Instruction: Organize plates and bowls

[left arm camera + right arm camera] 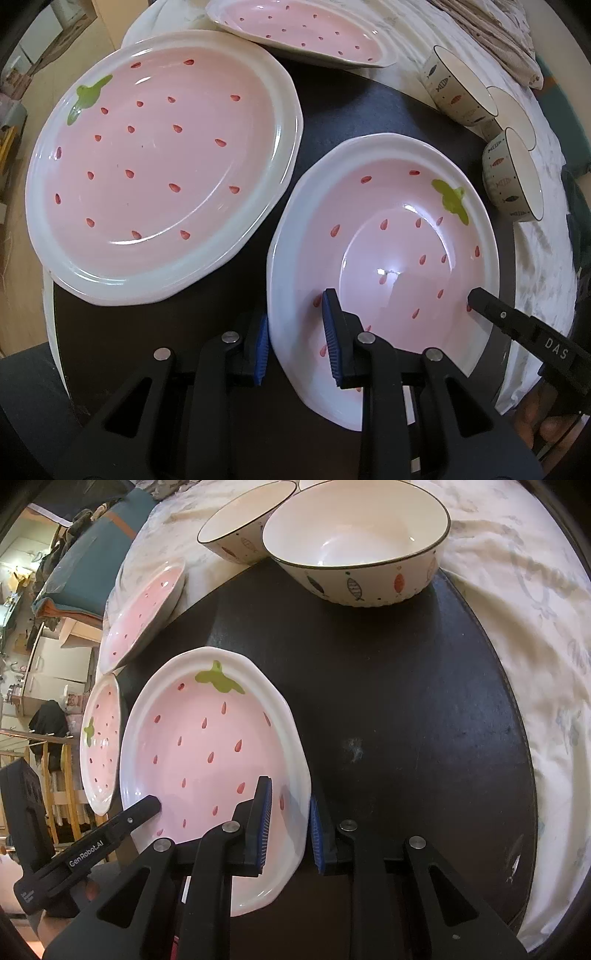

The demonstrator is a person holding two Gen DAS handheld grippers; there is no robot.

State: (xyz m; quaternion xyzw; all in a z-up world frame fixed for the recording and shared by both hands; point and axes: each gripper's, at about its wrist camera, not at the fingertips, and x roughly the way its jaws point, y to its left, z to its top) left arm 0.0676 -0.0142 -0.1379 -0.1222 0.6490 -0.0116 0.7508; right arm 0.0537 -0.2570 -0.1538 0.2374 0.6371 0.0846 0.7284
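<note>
"GenRobot.AI" on left gripper

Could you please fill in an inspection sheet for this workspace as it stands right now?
Surface: dark round mat over a pale printed cloth.
Job's things: three pink strawberry plates; the near plate is gripped, a second plate sits beside it, a third plate behind. Fish-pattern bowls at the mat's far edge.
Clutter: folded fabric beyond the bowls.
Grippers: left gripper and right gripper each shut on opposite rims of the near plate.
Cables: nothing seen.
Surroundings: furniture and a wooden rack, blurred.
</note>
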